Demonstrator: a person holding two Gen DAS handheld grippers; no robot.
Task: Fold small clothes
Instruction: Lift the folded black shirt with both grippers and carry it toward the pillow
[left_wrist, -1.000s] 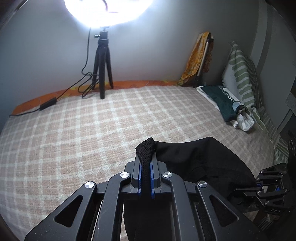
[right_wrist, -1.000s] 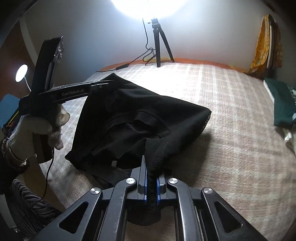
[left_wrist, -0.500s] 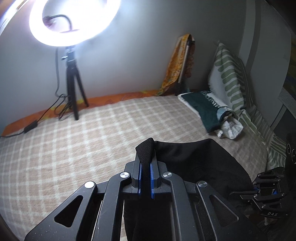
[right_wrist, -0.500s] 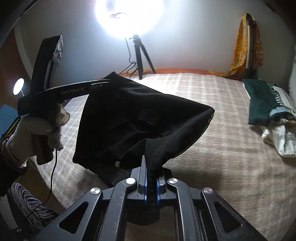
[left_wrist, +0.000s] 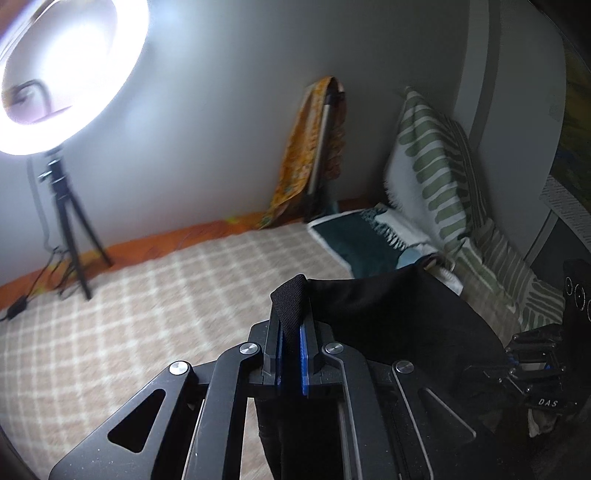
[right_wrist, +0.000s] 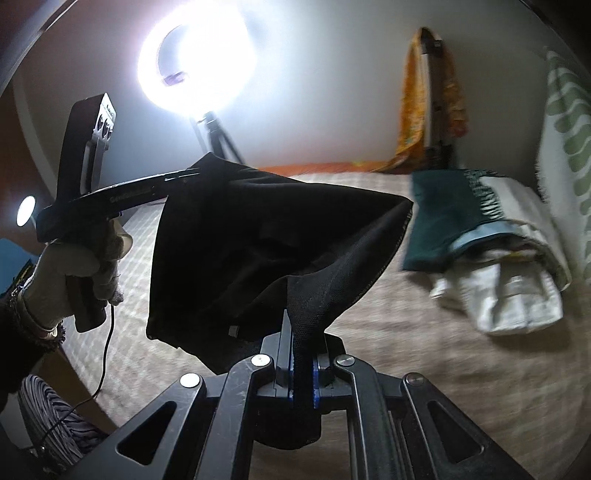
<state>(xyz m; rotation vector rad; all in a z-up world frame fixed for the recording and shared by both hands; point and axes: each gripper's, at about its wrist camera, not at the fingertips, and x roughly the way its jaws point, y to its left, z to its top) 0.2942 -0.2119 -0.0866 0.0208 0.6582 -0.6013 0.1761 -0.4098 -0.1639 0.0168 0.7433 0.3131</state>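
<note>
**Black garment suspended between both claws above the bed**

The left claw is clamped on one corner of the black garment; a fold of knit fabric stands up between its blue pads. The right claw is clamped on another corner, with the cloth pinched between its pads. The garment hangs stretched between the two claws, clear of the bed, with its lower edge drooping near the right claw.

In the right wrist view, the left claw appears at the left, gripping the far upper corner of the garment; a gloved hand holds its handle, and a cable trails down from it.

The bed carries a beige checked cover. At its right side lies a pile of folded clothes: a dark teal piece on top, white pieces below. A pillow with green stripes leans against the wall beside the pile. At the far left, a lit ring light stands on a black tripod. An orange patterned cloth hangs in the far corner
</note>
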